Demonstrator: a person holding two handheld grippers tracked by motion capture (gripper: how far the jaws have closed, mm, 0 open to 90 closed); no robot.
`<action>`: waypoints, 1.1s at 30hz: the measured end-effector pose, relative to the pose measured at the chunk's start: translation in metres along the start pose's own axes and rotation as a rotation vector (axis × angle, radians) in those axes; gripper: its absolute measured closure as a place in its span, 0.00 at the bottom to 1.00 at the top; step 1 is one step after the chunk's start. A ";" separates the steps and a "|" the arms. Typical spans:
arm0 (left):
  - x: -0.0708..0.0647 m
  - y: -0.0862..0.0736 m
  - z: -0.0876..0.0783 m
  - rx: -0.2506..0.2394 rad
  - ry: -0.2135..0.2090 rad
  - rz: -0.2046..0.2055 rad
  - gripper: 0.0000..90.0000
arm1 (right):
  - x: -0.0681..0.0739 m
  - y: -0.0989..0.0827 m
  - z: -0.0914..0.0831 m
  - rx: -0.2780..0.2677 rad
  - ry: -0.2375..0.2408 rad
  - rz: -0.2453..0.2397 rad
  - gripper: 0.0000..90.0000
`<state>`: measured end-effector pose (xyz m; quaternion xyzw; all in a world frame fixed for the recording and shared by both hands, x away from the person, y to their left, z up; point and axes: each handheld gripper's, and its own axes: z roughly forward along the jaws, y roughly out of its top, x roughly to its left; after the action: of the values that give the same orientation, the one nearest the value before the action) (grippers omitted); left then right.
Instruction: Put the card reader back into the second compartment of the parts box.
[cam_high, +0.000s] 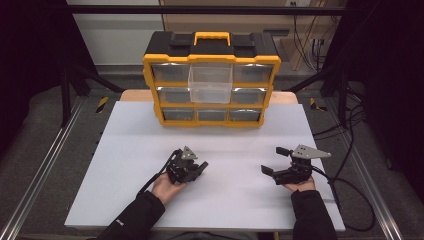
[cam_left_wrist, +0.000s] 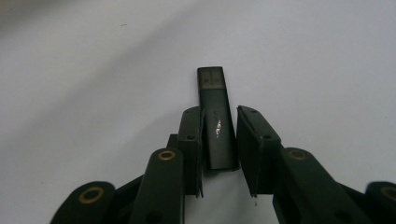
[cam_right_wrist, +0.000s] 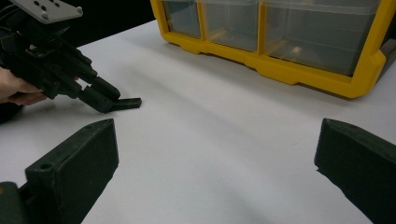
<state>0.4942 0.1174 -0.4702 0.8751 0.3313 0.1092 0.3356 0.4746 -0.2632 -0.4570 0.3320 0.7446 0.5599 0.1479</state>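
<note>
left gripper (cam_left_wrist: 219, 154) tips down near the table's (cam_high: 130, 150) front edge, jaws narrowed around a black usb stick (cam_left_wrist: 217, 126) lying flat, a gap at one pad. right gripper (cam_high: 278, 161) spread wide, empty. yellow drawer organizer (cam_high: 212, 80) at the far edge.

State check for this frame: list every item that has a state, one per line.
USB stick: lying flat on the table, capped, between the left gripper's pads.
Left gripper: jaws nearly closed around the stick; one pad touching, a slight gap at the other.
Right gripper: open wide, empty.
Organizer: upright; middle top drawer pulled out, the rest shut.
</note>
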 end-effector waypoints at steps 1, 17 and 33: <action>0.000 0.000 0.000 0.001 0.000 0.000 0.79 | 0.000 0.000 0.000 0.000 0.000 0.000 0.00; 0.003 0.000 -0.001 -0.001 -0.020 -0.003 0.80 | 0.000 0.000 0.000 0.000 0.000 0.000 0.00; 0.004 0.004 -0.014 -0.051 -0.021 0.005 0.80 | 0.000 0.000 0.000 0.000 0.001 0.000 0.00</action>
<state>0.4934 0.1253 -0.4577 0.8682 0.3227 0.1089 0.3609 0.4747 -0.2630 -0.4571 0.3318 0.7446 0.5601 0.1475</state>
